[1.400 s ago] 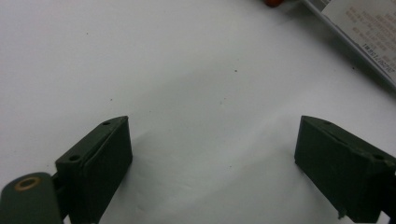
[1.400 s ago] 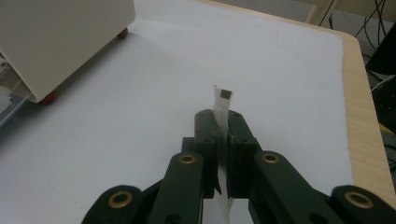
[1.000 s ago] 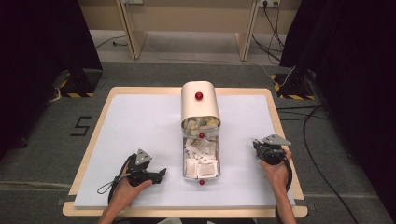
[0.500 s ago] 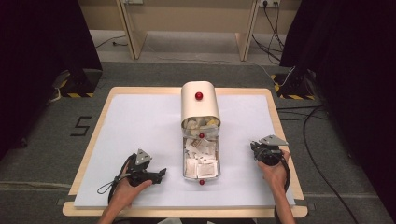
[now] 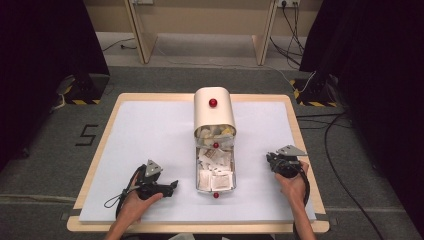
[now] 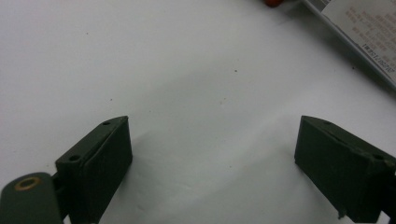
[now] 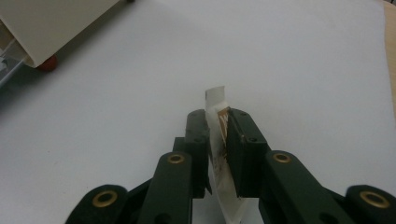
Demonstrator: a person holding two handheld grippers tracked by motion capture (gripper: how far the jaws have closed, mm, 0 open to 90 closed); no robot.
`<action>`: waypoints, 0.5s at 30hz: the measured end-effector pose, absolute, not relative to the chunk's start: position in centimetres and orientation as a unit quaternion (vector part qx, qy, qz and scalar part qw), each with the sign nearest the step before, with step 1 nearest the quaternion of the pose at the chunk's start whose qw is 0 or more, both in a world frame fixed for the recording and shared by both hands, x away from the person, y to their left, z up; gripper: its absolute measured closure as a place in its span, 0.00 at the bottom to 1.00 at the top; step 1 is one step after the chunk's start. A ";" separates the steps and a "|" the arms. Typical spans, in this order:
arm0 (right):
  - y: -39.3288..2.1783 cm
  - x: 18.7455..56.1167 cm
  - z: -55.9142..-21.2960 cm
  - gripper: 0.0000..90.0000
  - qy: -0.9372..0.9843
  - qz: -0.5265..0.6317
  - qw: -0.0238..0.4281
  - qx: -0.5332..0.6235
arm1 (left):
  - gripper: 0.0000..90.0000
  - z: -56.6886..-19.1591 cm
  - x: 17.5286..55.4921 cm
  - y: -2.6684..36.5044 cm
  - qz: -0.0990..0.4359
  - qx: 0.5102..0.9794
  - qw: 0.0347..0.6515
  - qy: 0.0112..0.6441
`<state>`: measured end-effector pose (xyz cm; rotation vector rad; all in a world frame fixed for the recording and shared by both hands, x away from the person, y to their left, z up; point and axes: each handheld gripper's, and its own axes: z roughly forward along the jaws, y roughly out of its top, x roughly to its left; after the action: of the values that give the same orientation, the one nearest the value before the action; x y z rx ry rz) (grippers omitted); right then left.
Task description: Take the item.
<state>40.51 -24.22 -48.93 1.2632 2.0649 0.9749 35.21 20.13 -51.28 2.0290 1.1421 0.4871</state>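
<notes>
Two black grippers are seen, the left gripper (image 5: 172, 187) and the right gripper (image 5: 270, 159), each topped by a grey three-cornered plate and trailed by a black cable. Flat rectangular pads and brass-ringed pivot screws are shown on the jaws. Forearms are bare.

Mid-table we find the box (image 5: 214, 116), its drawer (image 5: 214, 172) pulled out toward us, packets (image 5: 215, 177) lying in it. Left gripper (image 5: 172, 187) sits left of the drawer. Right gripper (image 5: 270, 160) sits right of it, a sachet (image 7: 219, 135) between its jaws.
</notes>
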 end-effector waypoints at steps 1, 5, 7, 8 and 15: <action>-24.2 40.5 -49.0 0.86 0.764 0.361 0.262 0.467 | 0.12 -51.3 35.2 20.1 0.190 0.792 0.372 0.446; -24.1 40.5 -49.1 0.84 0.764 0.361 0.257 0.469 | 0.12 -51.3 35.2 20.1 0.190 0.792 0.372 0.446; -24.1 40.5 -49.1 0.83 0.764 0.362 0.255 0.469 | 0.12 -51.3 35.2 20.1 0.190 0.792 0.372 0.446; -24.1 40.5 -49.1 0.83 0.764 0.362 0.255 0.470 | 0.12 -51.3 35.2 20.1 0.190 0.792 0.372 0.446; -23.9 40.5 -49.1 0.73 0.760 0.367 0.250 0.474 | 0.12 -51.3 35.2 20.1 0.190 0.792 0.372 0.446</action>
<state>40.54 -23.94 -49.14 1.2917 2.0700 1.0005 35.21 20.14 -51.28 2.0293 1.1421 0.4863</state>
